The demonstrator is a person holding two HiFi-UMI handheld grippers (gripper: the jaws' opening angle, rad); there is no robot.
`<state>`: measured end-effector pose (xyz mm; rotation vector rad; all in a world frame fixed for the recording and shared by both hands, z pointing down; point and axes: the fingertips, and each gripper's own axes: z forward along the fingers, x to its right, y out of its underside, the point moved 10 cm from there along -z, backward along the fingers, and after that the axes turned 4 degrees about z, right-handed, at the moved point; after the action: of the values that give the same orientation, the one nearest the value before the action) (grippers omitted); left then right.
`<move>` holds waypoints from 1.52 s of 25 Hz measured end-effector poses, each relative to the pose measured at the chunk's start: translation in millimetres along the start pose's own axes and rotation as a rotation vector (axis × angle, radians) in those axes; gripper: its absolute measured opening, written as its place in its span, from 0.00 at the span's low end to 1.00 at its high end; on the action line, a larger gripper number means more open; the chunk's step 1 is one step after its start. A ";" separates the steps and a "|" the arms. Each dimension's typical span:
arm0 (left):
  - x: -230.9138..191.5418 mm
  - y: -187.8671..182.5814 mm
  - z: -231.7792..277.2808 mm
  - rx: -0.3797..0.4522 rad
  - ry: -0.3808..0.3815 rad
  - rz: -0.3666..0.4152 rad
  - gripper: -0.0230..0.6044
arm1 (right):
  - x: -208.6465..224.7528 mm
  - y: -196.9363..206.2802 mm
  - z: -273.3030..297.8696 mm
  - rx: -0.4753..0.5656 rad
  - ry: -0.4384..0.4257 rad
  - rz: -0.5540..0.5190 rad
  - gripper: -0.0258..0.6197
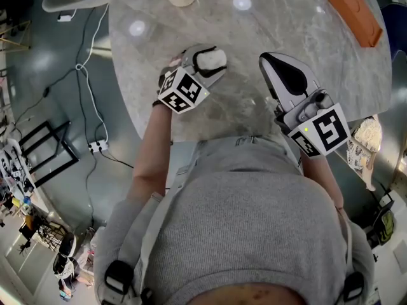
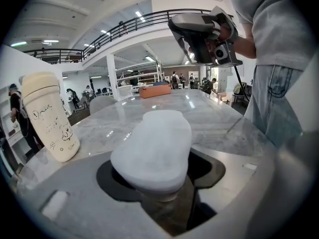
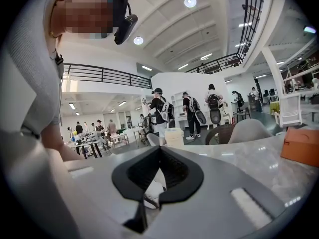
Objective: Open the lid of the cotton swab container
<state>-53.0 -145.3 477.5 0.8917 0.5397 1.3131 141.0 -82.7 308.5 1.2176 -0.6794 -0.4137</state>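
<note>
left claw (image 1: 213,60) clamped on white frosted oval-lidded plastic cotton swab container (image 2: 154,148), lid on. right claw (image 1: 268,60) pinched together, empty, off to its right, not touching.

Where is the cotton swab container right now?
Head view, left of centre: the cotton swab container sits on the marble table between the left gripper's jaws, left of the right gripper.

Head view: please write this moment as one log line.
left gripper: grips cotton swab container | lid: closed | right gripper: shut, empty
</note>
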 end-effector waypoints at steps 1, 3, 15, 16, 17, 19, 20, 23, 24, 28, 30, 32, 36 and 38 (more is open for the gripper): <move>0.1 0.0 -0.2 0.001 0.000 -0.002 0.44 | -0.3 0.0 0.0 0.000 0.000 0.000 0.04; 0.1 0.2 -0.4 0.001 -0.001 -0.010 0.44 | -0.9 0.0 0.0 0.000 0.000 0.001 0.04; 1.6 -1.7 -1.8 -0.049 -0.031 -0.027 0.42 | -0.1 0.6 -1.1 0.007 -0.013 0.005 0.04; 1.7 -2.0 -2.8 -0.052 -0.034 -0.029 0.42 | -0.2 0.5 -1.0 0.008 -0.015 0.006 0.04; 1.8 -2.4 -3.8 -0.054 -0.035 -0.032 0.42 | -0.3 0.6 -1.0 0.008 -0.018 0.007 0.04; 2.3 -3.2 -5.8 -0.054 -0.036 -0.042 0.42 | -0.5 1.6 -0.7 0.005 -0.025 0.010 0.04; 2.6 -3.8 -6.6 -0.052 -0.036 -0.050 0.42 | -0.6 2.2 -0.7 0.004 -0.029 0.011 0.04; 2.9 -5.9 -9.3 -0.044 -0.035 -0.070 0.42 | -1.4 2.9 -0.6 -0.001 -0.037 0.008 0.04; 2.7 -6.6 -10.5 -0.042 -0.034 -0.076 0.42 | -1.6 2.4 -0.4 -0.001 -0.039 0.007 0.04; 3.6 -9.3 -15.7 -0.043 -0.032 -0.091 0.42 | -2.3 0.3 0.0 0.000 -0.049 0.003 0.04; 5.7 -11.4 -18.1 -0.040 -0.032 -0.099 0.42 | -2.5 0.0 -0.5 0.002 -0.055 0.002 0.04; 7.5 -14.0 -20.7 -0.035 -0.036 -0.107 0.42 | -2.5 0.2 -0.7 0.005 -0.060 0.004 0.04; 11.9 -22.3 -28.1 -0.049 -0.042 -0.100 0.42 | -4.8 -0.4 -1.0 0.011 -0.075 0.002 0.04; 13.7 -28.5 -32.3 -0.062 -0.044 -0.079 0.42 | -5.8 -0.6 -0.9 0.014 -0.084 0.002 0.04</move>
<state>-58.5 -124.3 437.9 0.8384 0.4920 1.2296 137.4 -78.6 306.3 1.2183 -0.7566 -0.4611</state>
